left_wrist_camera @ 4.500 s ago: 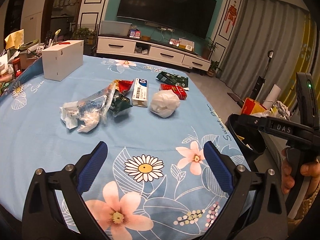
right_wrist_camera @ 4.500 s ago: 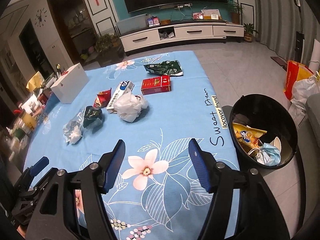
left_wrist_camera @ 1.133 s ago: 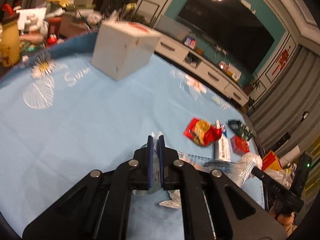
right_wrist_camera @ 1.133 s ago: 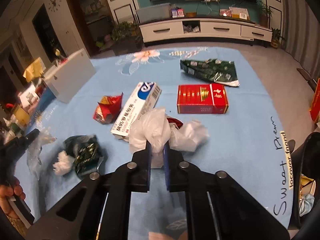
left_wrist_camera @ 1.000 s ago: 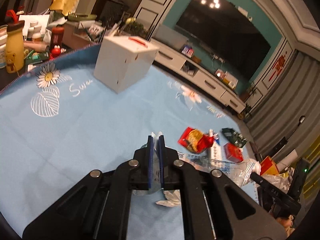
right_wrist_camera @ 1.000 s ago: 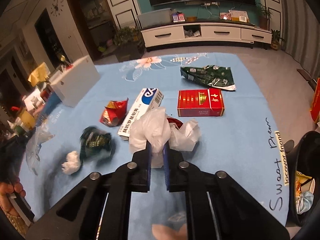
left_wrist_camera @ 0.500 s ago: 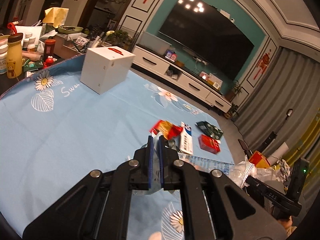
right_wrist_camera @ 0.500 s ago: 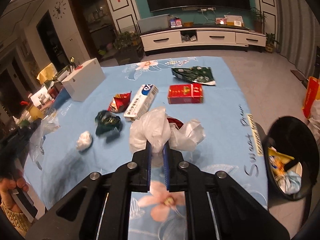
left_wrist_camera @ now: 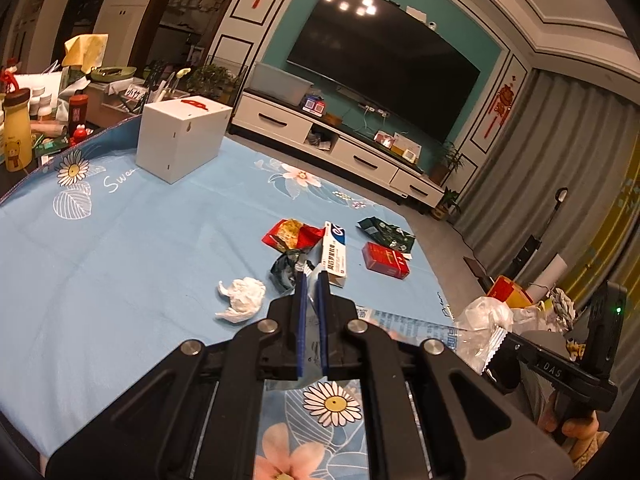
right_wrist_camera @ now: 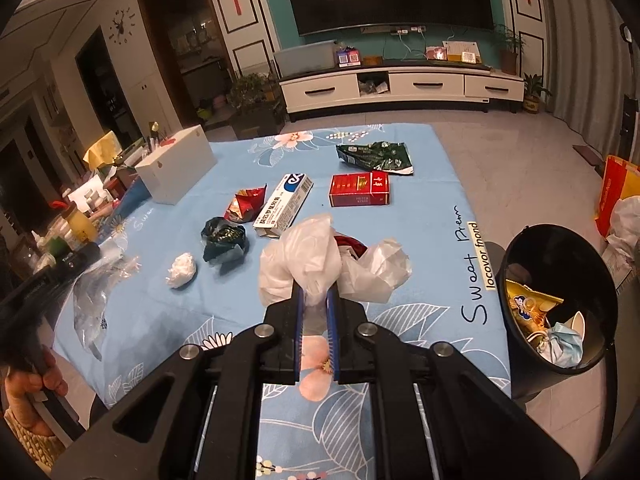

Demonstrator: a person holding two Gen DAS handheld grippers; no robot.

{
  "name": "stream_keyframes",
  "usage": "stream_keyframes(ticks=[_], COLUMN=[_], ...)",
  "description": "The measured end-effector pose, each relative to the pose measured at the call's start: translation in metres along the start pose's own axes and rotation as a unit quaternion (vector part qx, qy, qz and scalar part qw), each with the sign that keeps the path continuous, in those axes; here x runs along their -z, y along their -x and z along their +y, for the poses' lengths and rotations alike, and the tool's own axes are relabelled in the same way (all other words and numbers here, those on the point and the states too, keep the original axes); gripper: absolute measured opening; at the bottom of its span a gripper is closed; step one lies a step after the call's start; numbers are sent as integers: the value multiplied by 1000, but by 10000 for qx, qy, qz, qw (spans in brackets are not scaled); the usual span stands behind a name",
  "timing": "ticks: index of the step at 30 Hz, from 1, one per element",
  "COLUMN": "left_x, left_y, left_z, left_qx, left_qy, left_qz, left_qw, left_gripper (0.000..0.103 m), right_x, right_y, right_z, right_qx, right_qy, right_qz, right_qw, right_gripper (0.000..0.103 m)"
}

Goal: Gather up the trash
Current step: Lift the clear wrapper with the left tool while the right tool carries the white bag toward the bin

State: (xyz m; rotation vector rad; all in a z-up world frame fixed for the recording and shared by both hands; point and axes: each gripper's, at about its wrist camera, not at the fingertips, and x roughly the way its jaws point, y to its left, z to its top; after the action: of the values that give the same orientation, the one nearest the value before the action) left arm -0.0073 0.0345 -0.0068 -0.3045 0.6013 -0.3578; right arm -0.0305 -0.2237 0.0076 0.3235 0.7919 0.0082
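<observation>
My left gripper (left_wrist_camera: 312, 280) is shut on a clear plastic wrapper (left_wrist_camera: 404, 320) and holds it above the table; the wrapper also shows in the right wrist view (right_wrist_camera: 90, 292). My right gripper (right_wrist_camera: 316, 292) is shut on a white plastic bag (right_wrist_camera: 316, 256) held above the table's near right. On the blue floral tablecloth (right_wrist_camera: 424, 216) lie a white paper wad (right_wrist_camera: 182, 269), a dark green wrapper (right_wrist_camera: 224, 238), a red snack wrapper (right_wrist_camera: 246, 202), a toothpaste box (right_wrist_camera: 284, 204), a red cigarette pack (right_wrist_camera: 359, 189) and a green packet (right_wrist_camera: 376, 156).
A black trash bin (right_wrist_camera: 556, 256) with some rubbish inside stands on the floor to the right of the table. A white box (right_wrist_camera: 174, 168) stands at the table's far left. Bottles and clutter (left_wrist_camera: 24, 120) crowd the left edge.
Both grippers have lifted and pulled back from the table, each holding its piece of trash. The bin has come into the right wrist view.
</observation>
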Motion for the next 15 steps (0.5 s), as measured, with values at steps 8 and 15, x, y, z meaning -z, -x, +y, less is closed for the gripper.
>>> stream_keyframes(ticks=[8, 15], left_x=[3, 5], left_y=[10, 15], left_z=[-18, -32], left_qx=[77, 102], left_qy=[-189, -363], left_qz=[-41, -70], left_qw=[9998, 9993], left_gripper=[6, 6], right_x=[3, 5], right_y=[18, 29], right_z=[-5, -9], right_qx=[22, 28], right_qy=[-72, -119], right_qz=[-152, -274], right_qw=[9999, 9996], right_gripper=[12, 12])
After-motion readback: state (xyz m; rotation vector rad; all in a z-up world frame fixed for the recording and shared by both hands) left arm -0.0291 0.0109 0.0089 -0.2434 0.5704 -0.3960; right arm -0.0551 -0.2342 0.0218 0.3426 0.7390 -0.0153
